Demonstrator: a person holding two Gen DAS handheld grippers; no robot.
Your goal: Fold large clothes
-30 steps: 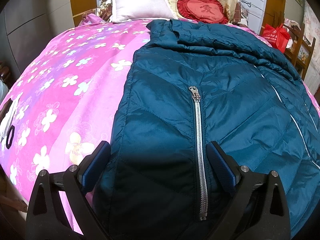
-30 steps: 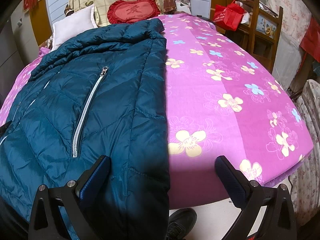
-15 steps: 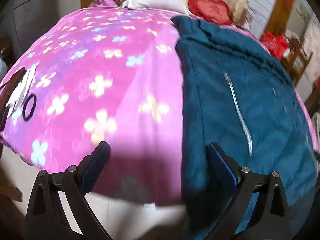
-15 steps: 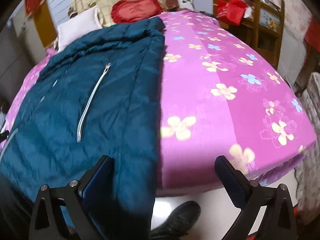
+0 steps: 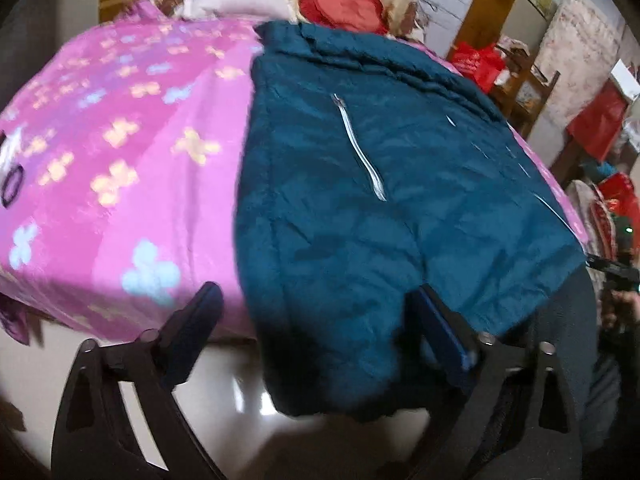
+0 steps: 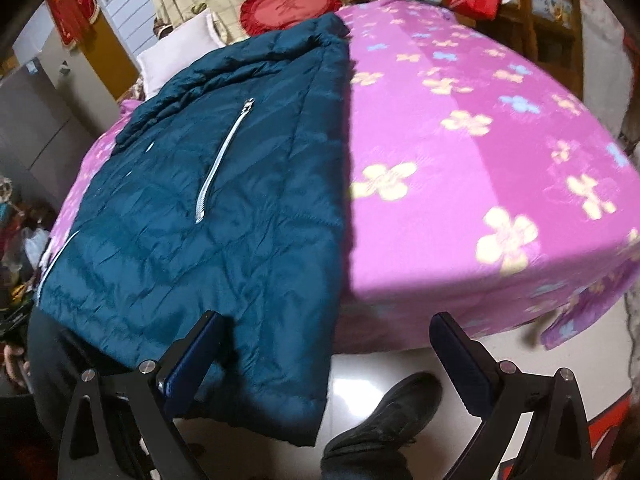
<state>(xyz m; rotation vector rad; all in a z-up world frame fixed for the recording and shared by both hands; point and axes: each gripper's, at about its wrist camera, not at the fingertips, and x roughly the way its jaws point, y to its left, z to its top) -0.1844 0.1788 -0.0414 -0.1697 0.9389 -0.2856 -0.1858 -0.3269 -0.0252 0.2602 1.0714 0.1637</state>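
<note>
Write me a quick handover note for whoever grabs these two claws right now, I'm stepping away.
Left claw: open, holding nothing, at the bed's foot by the jacket hem.
Right claw: open, empty, at the hem's other corner.
Teal jacket: lying lengthwise on the pink floral bedspread, collar toward the pillows, pocket zipper facing up, hem hanging over the foot edge.
Done: apparently narrowed lengthwise.
Left: grab both hem corners, fold toward the collar.

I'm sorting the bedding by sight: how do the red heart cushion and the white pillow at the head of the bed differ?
The red heart cushion is heart-shaped with a frilled edge; the white pillow is rectangular and plain-edged. The cushion bears a character at its centre; the pillow shows none. Both sit at the head of the bed, beyond the teal jacket.
</note>
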